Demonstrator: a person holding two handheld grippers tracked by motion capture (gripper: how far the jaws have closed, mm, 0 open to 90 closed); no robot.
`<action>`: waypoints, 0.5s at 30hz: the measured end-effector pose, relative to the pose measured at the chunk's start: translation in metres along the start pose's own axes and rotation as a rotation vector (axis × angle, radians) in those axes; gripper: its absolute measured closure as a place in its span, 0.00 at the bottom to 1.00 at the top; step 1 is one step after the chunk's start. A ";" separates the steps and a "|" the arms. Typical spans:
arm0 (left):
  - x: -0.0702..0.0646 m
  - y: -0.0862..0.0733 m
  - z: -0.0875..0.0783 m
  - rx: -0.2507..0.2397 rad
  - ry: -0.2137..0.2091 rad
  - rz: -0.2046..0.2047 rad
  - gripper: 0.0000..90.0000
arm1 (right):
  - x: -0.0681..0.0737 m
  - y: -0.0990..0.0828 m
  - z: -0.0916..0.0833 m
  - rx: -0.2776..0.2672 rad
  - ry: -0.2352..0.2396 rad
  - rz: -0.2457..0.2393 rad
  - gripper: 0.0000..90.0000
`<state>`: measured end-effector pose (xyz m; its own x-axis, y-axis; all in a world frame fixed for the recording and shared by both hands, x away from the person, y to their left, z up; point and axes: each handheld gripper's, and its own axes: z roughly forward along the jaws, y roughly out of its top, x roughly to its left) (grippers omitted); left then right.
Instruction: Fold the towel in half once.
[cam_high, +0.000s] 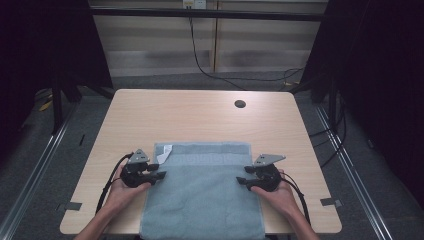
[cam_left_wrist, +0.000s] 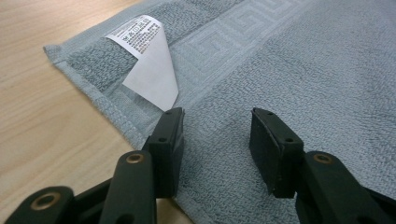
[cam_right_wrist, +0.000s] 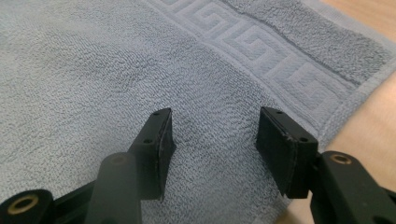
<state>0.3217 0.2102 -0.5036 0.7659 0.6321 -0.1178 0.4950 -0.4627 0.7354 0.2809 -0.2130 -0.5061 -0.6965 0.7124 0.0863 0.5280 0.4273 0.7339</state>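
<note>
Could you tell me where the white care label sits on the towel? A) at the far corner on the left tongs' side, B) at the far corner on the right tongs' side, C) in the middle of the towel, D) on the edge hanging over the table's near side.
A: the white care label lies folded at the far left corner of the towel, just beyond the left tongs.

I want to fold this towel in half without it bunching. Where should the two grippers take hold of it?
Grip the towel at its two far corners, by the patterned band: left gripper from the left edge, right gripper from the right. It lies flat, so probably slide one jaw under the hem.
</note>
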 end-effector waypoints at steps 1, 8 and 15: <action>-0.001 -0.001 -0.002 0.008 -0.001 0.013 0.61 | 0.003 -0.002 -0.003 0.009 0.002 0.003 0.51; -0.015 -0.009 -0.010 0.013 -0.033 0.000 0.61 | 0.022 -0.016 -0.019 0.018 0.008 0.017 0.51; -0.025 -0.014 -0.022 0.045 -0.093 0.006 0.58 | 0.034 -0.024 -0.033 0.041 0.097 0.077 0.50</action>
<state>0.2866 0.2152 -0.4966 0.8026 0.5697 -0.1768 0.5067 -0.4948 0.7059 0.2284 -0.2177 -0.4989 -0.6954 0.6880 0.2077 0.6000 0.3968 0.6946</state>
